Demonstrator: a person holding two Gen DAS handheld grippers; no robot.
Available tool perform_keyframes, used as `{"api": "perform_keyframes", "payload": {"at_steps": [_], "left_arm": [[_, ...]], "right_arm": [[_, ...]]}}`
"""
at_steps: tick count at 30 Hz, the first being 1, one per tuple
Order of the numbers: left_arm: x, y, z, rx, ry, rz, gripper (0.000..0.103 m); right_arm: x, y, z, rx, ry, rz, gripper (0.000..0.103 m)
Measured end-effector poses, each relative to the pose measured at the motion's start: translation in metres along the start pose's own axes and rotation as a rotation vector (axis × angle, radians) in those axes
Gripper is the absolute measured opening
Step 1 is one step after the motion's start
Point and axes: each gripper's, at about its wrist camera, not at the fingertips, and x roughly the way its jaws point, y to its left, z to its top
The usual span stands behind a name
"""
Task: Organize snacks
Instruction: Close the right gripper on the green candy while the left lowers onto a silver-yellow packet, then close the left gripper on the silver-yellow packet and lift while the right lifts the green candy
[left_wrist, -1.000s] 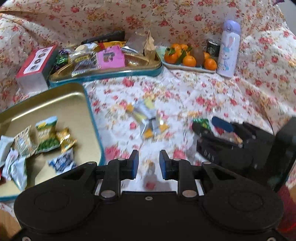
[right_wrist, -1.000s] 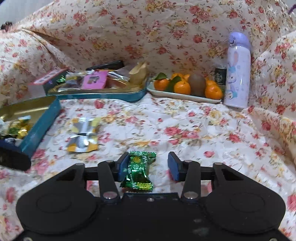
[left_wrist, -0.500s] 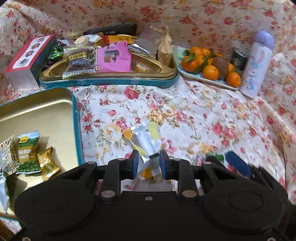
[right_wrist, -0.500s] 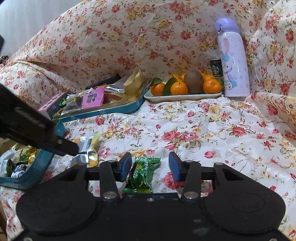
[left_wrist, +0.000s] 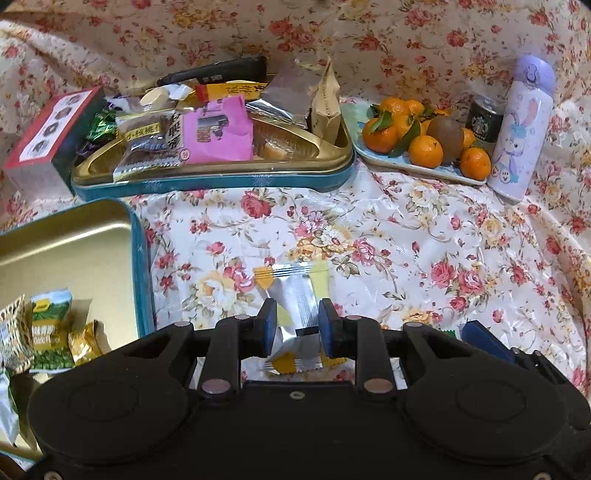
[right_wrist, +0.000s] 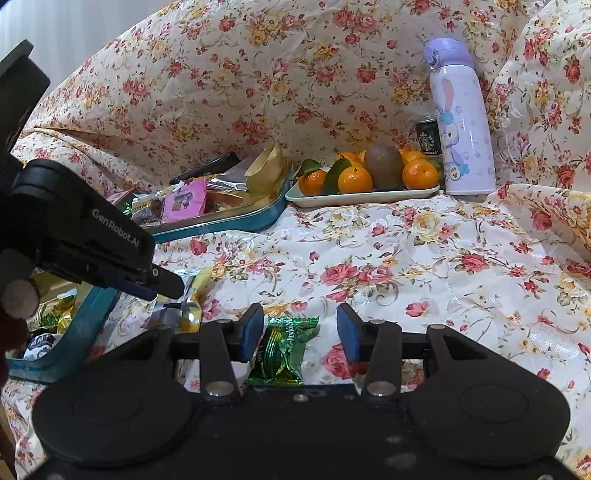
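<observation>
Left tongs (left_wrist: 295, 325) straddle the silver-yellow packet (left_wrist: 295, 291), spread, unpinched; its long axis runs toward 12 o'clock. Right tongs (right_wrist: 300, 334) spread around the green candy (right_wrist: 282, 350), untouched.

A cream cloth (left_wrist: 406, 236) printed with pink and yellow roses carries teal tins (left_wrist: 207, 181) with gold insides, a silver packet with yellow ends (left_wrist: 295, 291), a green foil candy (right_wrist: 282, 350), orange mandarins (left_wrist: 424, 149), a brown kiwi (left_wrist: 445, 134) and a lilac rabbit-print bottle (left_wrist: 521, 129).
</observation>
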Motion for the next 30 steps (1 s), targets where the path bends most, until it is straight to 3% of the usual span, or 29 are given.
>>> {"api": "perform_keyframes", "payload": {"at_steps": [5,8,13,19,25,30], "left_arm": [[0.005,-0.006,0.002,0.044,-0.005,0.007,0.049],[0.008,-0.009,0.002,0.065,-0.009,0.024,0.050],[0.023,-0.007,-0.001,0.061,0.051,0.010,0.050],[0.023,-0.013,-0.006,0.089,0.023,0.030,0.051],[0.026,-0.013,-0.010,0.094,-0.013,0.059,0.064],[0.026,-0.010,-0.011,0.119,-0.023,0.042,0.064]], "right_arm": [[0.000,0.000,0.000,0.001,-0.001,-0.002,0.046],[0.000,0.000,0.000,0.001,-0.002,-0.003,0.046],[0.000,0.000,0.000,0.001,-0.002,-0.003,0.046],[0.000,0.001,0.000,0.001,-0.002,-0.004,0.046],[0.000,0.000,-0.001,0.001,-0.001,-0.006,0.046],[0.001,0.001,-0.001,0.002,0.002,-0.011,0.046]]}}
